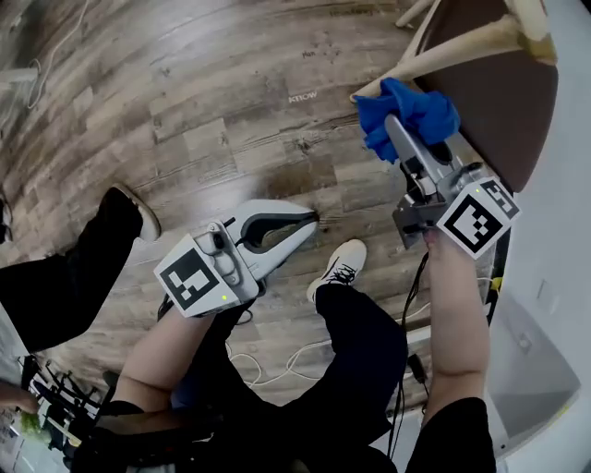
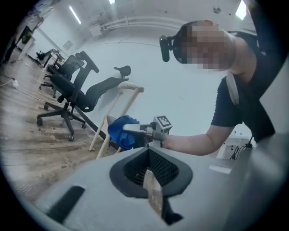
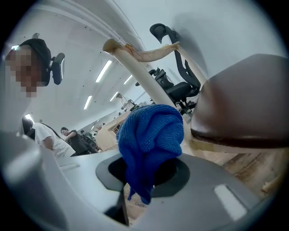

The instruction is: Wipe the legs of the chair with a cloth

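Your left gripper (image 1: 312, 219) hangs over the grey-brown wood-plank floor (image 1: 185, 102). Its jaws meet tip to tip and nothing is caught between them; its own view shows only the black ribbed hollow behind the tips. Just below and right of those tips is your white lace-up shoe (image 1: 340, 263), and thin white cables (image 1: 277, 356) trail on the floor further back toward you. Ahead of this gripper and off to its left, its view takes in a row of black swivel office chairs (image 2: 72, 90). Your right gripper (image 1: 395, 129) is well ahead of the left one and to its right. Its jaws are clamped on a bunched blue microfibre cloth (image 1: 420, 111), which bulges out past the tips and hides them. A short tail of cloth hangs down between the jaws in the right gripper view. The front of the cloth lies against the pale round wooden chair leg (image 1: 443, 57), close to the leg's foot end. From there the leg runs away from the gripper, up and to the right. Right of the gripper and close beside it is the dark brown padded chair seat (image 1: 503, 102), with a second pale leg (image 1: 531, 18) crossing its far edge.
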Tool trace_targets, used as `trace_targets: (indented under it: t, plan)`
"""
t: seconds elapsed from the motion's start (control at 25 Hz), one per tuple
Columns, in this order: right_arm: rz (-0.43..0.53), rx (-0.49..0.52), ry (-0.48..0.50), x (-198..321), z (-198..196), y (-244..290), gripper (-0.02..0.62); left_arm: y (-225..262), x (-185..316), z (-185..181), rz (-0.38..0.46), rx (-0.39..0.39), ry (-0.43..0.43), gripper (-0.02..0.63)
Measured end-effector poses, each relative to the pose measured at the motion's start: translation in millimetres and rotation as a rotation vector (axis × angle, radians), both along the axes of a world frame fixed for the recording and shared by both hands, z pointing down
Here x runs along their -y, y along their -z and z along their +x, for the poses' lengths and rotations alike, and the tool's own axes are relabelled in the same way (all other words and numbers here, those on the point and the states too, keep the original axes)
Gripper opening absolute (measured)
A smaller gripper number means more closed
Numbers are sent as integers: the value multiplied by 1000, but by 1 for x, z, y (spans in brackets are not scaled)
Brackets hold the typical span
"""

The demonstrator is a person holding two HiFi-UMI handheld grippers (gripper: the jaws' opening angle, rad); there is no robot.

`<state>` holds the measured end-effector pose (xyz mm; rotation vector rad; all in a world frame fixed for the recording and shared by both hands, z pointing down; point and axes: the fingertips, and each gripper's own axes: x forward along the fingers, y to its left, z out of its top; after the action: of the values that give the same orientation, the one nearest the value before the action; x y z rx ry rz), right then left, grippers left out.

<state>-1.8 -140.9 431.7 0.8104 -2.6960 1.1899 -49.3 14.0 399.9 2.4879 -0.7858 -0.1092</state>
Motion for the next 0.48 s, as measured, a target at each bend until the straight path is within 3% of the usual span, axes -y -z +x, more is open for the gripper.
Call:
trace_targets:
  t: [0.24,0.48]
  plan:
    - [-13,43,-64,27,3,-42,92,-29,7,-1,-70,-99,-83,0]
    - [45,102,-82,43,15,-53,92,-42,22,-3,24,-14,-168,0]
